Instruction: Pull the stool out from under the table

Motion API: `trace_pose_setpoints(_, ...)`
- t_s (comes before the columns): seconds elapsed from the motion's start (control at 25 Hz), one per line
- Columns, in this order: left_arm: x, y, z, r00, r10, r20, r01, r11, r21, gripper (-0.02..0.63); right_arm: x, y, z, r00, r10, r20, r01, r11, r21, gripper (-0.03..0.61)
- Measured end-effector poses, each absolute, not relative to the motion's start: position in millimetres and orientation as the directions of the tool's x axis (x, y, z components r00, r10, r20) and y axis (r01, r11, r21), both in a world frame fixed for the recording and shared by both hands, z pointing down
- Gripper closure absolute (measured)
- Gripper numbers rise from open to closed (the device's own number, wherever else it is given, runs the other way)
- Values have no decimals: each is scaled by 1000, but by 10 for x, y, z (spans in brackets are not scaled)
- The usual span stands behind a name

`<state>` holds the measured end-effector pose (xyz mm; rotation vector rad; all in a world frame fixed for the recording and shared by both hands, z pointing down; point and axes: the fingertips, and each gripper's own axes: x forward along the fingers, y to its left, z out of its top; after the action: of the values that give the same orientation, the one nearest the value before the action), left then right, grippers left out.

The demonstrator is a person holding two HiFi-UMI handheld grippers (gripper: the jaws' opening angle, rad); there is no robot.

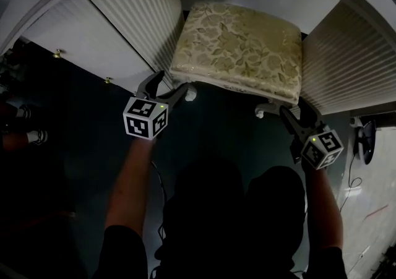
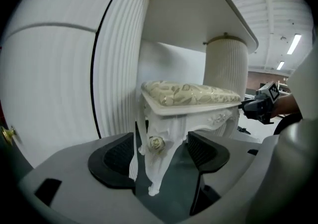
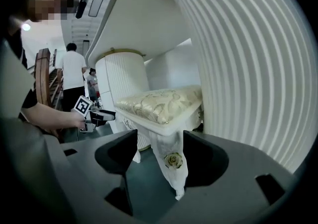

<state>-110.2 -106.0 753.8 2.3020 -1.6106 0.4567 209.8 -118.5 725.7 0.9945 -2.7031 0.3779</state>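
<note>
Under the white fluted desk, the floral-cushioned stool stands; the left gripper and right gripper, both open, straddle its near carved legs.

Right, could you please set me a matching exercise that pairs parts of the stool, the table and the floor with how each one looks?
Things:
1. cushion
2. stool leg
3. floor
4. pedestal

Looks:
A. ribbed white
B. dark
C. gold floral pattern
D. carved, with a rose

Pairs: 1-C, 2-D, 3-B, 4-A
</note>
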Motion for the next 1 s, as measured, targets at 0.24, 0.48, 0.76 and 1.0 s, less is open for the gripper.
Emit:
trace_pose_setpoints(0.24, -1067, -1160, 7709, 400, -807, 435, -915, -381, 135, 281, 2027, -1318, 7421, -706, -631, 322, -699, 694, -173, 333)
trace_pose_setpoints(0.48, -938, -1236, 7703, 420, -809, 412, -906, -396, 147, 282, 2048, -1371, 7617, -682, -629, 374, -717, 676, -171, 330)
trace_pose_setpoints(0.76, -912, -1216, 7723, 394, -818, 419, -915, -391, 98, 282, 2021, -1336, 7585, -668, -649, 365, -728, 672, -138, 331)
trace_pose_setpoints(1.0, -960, -1209, 7701, 411, -805, 428, -903, -423, 73, 314, 2015, -1345, 7594, -632, -692, 350, -762, 637, -116, 331)
